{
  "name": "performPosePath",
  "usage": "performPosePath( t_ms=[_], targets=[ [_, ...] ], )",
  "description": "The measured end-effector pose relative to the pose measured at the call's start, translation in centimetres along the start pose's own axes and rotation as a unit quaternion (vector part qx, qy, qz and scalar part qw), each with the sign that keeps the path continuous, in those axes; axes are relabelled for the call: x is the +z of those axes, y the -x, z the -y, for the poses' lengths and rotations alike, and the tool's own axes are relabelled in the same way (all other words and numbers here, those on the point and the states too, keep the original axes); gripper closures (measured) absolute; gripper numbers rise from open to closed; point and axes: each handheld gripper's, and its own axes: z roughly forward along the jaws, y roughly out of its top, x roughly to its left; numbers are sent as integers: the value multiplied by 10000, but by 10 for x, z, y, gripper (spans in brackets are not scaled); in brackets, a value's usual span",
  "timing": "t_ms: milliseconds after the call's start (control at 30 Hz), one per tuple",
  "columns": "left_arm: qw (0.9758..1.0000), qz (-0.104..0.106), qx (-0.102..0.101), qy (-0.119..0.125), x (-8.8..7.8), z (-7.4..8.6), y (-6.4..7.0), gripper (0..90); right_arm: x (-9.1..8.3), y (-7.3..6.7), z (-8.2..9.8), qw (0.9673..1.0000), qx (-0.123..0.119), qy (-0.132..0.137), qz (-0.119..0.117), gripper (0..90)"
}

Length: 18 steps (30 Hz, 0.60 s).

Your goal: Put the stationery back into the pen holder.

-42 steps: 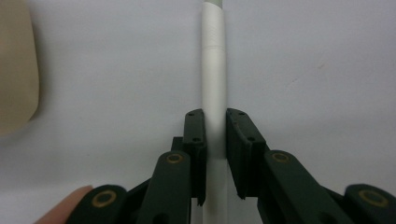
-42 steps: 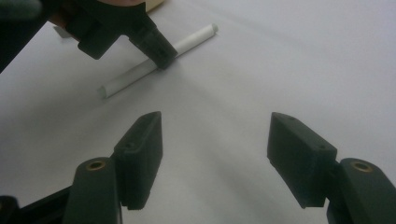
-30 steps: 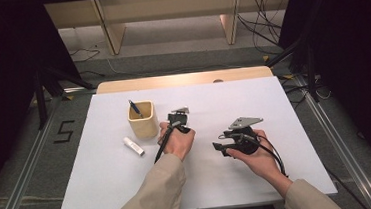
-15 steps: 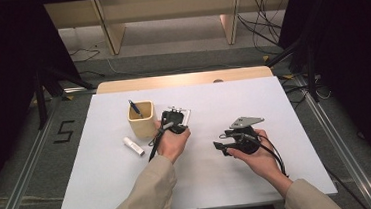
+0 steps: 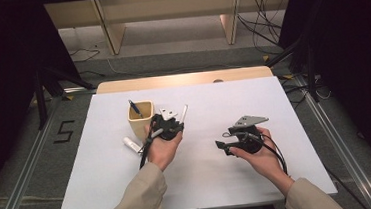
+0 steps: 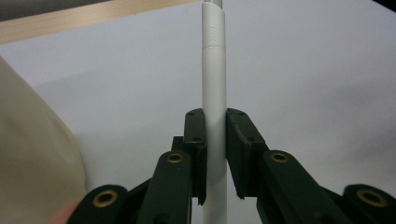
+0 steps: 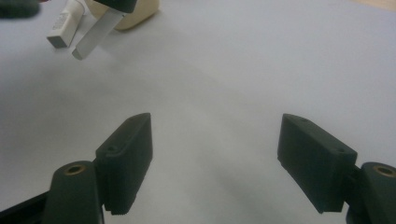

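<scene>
1. Table [image 5: 105, 191]: covered in a white sheet, it serves as the work surface; both forearms come in from its near edge.
2. Cup [image 5: 140, 119]: stands upright left of centre with a dark pen [image 5: 134, 108] leaning inside, so it reads as the collecting holder for the pens.
3. Right gripper [image 5: 227, 147]: held above the sheet, well apart from the cup. Its jaws have just been opening and stand spread with nothing between them, apparently waiting for its turn.
4. Left gripper [image 5: 170, 120]: its jaws pinch the white pen [image 6: 214, 116] mid-barrel, which keeps both ends free. The pen is lifted just beside the cup, probably for insertion.
5. White marker [image 5: 132, 144]: lies flat on the sheet in front of the cup, probably the next item.
</scene>
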Motion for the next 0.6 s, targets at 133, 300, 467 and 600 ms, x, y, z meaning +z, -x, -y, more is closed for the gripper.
performPosePath(
  t_ms=[133, 300, 467, 600],
  targets=[
    [9996, 17, -40, 262, -7, 0, -2, 785, -1, 1, 1, 10000, -45, 58, -23, 257],
    [9987, -4, -95, 493, -15, 0, -6, 785, -2, 2, 1, 9999, -34, 110, -32, 238],
    [9975, -59, -132, 697, -23, 0, -11, 785, -4, 4, 3, 9999, -34, 115, -30, 232],
    [9965, -110, -156, 812, -28, 0, -16, 785, -6, 6, 4, 9999, -46, 142, -22, 231]
  ],
)
